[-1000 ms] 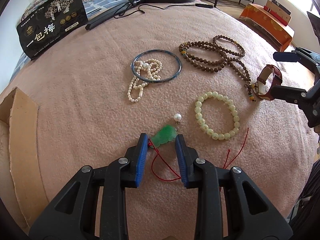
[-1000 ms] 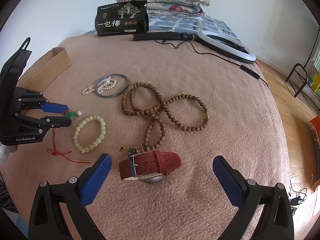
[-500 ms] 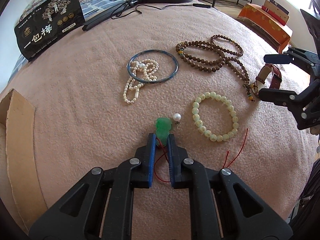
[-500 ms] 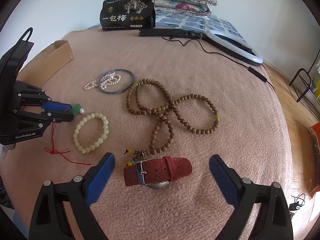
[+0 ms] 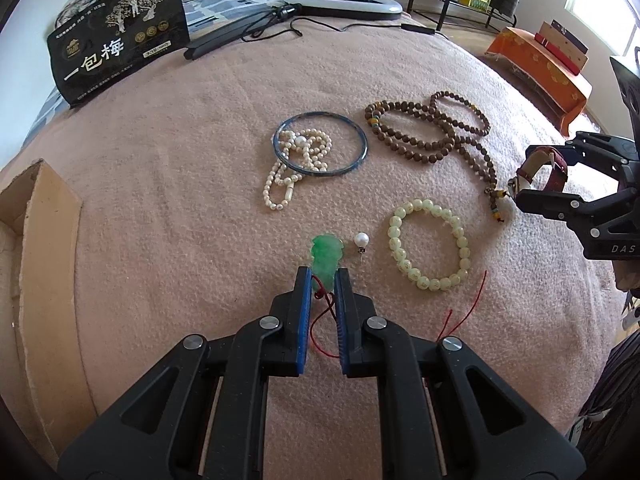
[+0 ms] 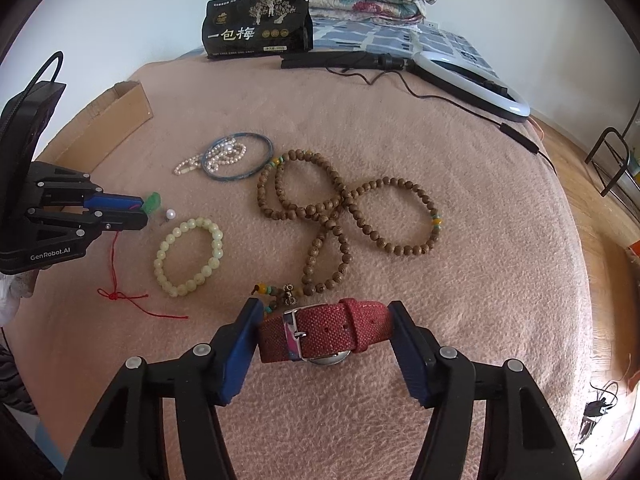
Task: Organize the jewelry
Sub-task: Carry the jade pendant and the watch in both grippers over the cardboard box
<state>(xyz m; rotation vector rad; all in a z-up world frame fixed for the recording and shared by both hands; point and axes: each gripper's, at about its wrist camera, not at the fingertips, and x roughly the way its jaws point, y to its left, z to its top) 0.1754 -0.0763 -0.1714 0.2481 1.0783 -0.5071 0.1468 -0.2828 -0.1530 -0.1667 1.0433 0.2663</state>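
My left gripper (image 5: 322, 276) is shut on the lower end of a green jade pendant (image 5: 327, 254) lying on the pink blanket, and its red cord (image 5: 320, 332) loops back between the fingers. In the right wrist view the pendant (image 6: 152, 202) pokes out of the left gripper (image 6: 142, 210). My right gripper (image 6: 324, 314) straddles a red watch (image 6: 332, 334); its jaws are closing, and the blue pads touch both ends of the strap. From the left wrist view, the watch (image 5: 542, 168) sits between the right gripper's fingers.
A pale green bead bracelet (image 5: 428, 244), a pearl earring (image 5: 362, 239), a blue bangle (image 5: 320, 144) over a pearl strand (image 5: 296, 164), and brown wooden beads (image 6: 344, 208) lie on the blanket. A cardboard box (image 5: 40, 216) stands left; a black bag (image 5: 120, 36) and ring light (image 5: 344, 0) lie behind.
The left jaws closed on the green pendant and have held since. The right jaws narrowed from wide apart until their pads reached the watch strap. Neither hand shifted much.
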